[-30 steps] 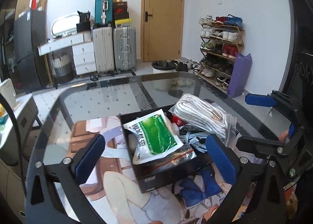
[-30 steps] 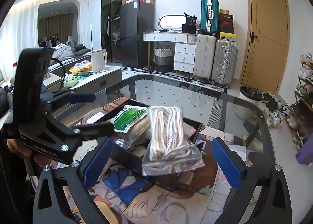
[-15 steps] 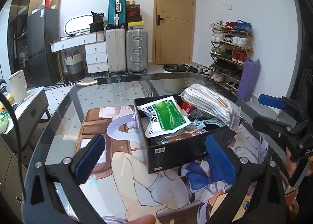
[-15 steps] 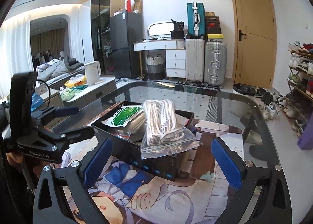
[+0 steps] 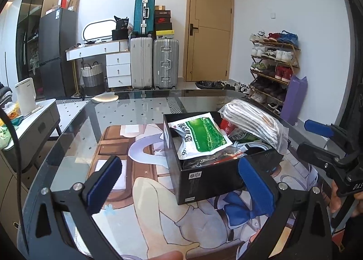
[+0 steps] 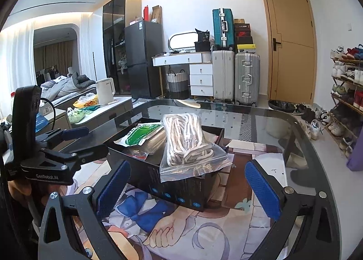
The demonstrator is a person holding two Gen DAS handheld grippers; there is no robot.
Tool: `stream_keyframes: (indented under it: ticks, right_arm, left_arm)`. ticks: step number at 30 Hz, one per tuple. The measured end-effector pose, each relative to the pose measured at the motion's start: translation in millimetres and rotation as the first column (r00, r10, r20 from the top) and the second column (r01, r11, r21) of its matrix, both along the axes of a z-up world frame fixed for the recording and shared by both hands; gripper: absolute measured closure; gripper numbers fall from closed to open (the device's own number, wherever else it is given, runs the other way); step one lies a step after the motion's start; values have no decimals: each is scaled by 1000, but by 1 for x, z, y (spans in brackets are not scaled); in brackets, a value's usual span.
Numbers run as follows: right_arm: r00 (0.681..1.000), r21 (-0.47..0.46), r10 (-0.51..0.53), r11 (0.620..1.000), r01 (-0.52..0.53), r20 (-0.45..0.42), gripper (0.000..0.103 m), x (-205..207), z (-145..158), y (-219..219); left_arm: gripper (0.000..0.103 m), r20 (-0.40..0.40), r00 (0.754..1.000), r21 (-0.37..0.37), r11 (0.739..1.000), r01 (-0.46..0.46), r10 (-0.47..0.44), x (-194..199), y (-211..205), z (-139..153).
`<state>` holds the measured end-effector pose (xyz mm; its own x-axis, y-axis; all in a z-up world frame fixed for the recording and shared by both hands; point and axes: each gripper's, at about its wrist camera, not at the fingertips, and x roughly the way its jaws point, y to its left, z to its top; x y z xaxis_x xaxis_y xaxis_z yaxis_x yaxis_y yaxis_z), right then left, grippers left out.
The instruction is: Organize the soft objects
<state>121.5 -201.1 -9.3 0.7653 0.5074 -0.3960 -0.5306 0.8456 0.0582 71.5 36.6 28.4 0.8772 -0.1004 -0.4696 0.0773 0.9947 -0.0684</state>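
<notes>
Both hand-held grippers hang over the near edge of the table, left hand-held gripper and right hand-held gripper spread wide, holding nothing. Just past them sits the black box, stuffed: green packet on top, bagged rope draped over its rim.

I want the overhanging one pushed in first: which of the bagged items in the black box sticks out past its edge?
The clear zip bag of white rope hangs over the black box wall, unlike the green-and-white pouch, which lies inside.
</notes>
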Motion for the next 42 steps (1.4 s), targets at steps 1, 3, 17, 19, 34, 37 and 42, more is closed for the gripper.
stream_keyframes:
  ticks: [1, 3, 17, 19, 34, 37, 42]
  right_arm:
    - [1000, 3, -2, 1000, 2, 3, 1, 0, -1, -1]
    - [1000, 6, -2, 1000, 2, 6, 1, -1, -1, -1]
    - [998, 4, -11, 1000, 11, 63, 1, -12, 1, -3]
    - [998, 8, -10, 1000, 9, 65, 1, -12, 1, -4]
    - [998, 14, -5, 1000, 4, 70, 1, -13, 2, -6]
    - [998, 15, -6, 1000, 5, 69, 1, -13, 1, -6]
    - [998, 14, -5, 1000, 4, 70, 1, -13, 1, -6]
  left_arm:
    - [0, 2, 1000, -1, 1000, -2, 2, 0, 0, 0]
    - [0, 0, 1000, -3, 1000, -9, 9, -1, 1, 0]
    - [0, 6, 999, -42, 998, -36, 36, -2, 9, 0]
    - [0, 2, 999, -43, 998, -35, 35, -1, 10, 0]
    - [0, 12, 999, -53, 998, -42, 43, -2, 13, 0]
    - [0, 13, 999, -51, 998, -43, 44, -3, 13, 0]
    - [0, 14, 999, -52, 998, -43, 44, -3, 13, 0]
